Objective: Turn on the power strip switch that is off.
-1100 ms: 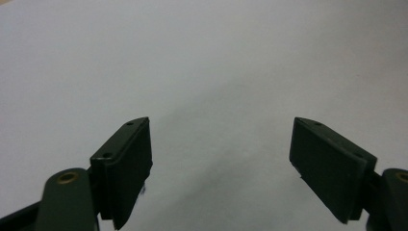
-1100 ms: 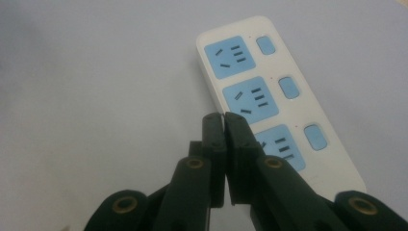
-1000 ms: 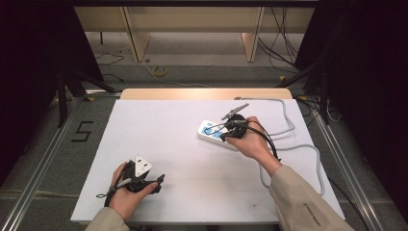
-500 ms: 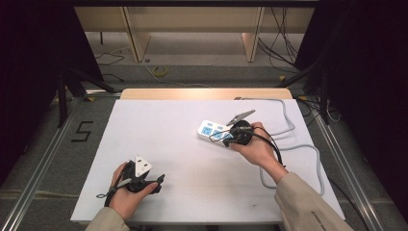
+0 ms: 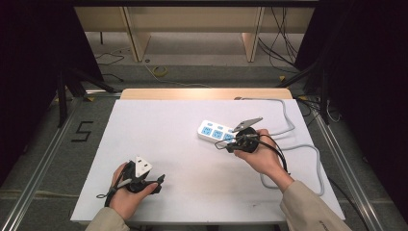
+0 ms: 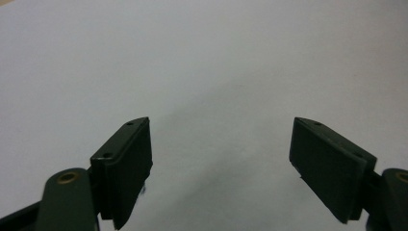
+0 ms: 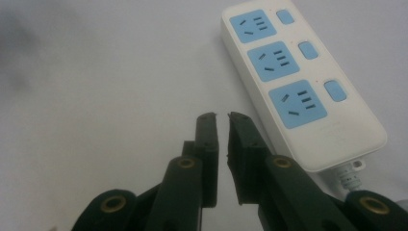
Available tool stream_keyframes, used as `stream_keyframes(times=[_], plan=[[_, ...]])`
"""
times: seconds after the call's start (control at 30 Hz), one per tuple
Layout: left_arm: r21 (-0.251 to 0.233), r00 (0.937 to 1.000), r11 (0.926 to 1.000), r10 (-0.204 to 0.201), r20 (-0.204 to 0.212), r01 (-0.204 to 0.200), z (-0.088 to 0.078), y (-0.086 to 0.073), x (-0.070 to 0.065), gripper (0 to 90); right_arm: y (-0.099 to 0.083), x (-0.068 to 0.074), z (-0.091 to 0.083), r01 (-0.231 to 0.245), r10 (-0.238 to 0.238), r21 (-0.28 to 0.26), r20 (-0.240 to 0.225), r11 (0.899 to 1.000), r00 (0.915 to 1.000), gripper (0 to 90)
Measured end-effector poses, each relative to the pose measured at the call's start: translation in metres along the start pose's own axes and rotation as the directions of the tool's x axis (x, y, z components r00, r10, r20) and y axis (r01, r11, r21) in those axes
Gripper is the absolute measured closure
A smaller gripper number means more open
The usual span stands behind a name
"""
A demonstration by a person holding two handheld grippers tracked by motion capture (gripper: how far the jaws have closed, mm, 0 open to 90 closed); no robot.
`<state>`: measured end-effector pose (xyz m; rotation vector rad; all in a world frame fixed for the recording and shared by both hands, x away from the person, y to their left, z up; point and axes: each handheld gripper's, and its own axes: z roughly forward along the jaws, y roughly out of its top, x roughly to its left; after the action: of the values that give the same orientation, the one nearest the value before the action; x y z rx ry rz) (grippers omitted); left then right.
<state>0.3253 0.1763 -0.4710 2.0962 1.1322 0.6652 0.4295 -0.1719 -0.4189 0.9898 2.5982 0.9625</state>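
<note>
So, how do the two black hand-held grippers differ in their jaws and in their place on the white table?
The left gripper has its jaws wide apart, while the right gripper shows just a thin slit between its jaws, which have just been opening. The left gripper looks onto bare white table; the right gripper lies beside the white power strip with three blue sockets, not touching it. Both have nothing between their jaws.

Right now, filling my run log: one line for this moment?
left gripper: open, empty | right gripper: fingers just been opening, narrow gap, nothing between | power strip: lying flat, beside right gripper
</note>
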Motion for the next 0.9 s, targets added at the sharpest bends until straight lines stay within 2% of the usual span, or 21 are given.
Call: stream_keyframes(times=[0.43, 0.9], plan=[[-0.002, 1.0, 1.0, 0.0, 0.002, 0.0, 0.0, 0.0, -0.001, 22.8, -0.029, -0.001, -0.015, -0.033, 0.033, -0.074, -0.005, 0.997, 0.9994, 74.9], [0.001, 1.0, 1.0, 0.002, 0.002, -0.002, -0.001, -0.001, -0.001, 22.8, -0.051, 0.004, -0.017, -0.043, 0.041, -0.096, -0.023, 0.994, 0.9989, 63.3]])
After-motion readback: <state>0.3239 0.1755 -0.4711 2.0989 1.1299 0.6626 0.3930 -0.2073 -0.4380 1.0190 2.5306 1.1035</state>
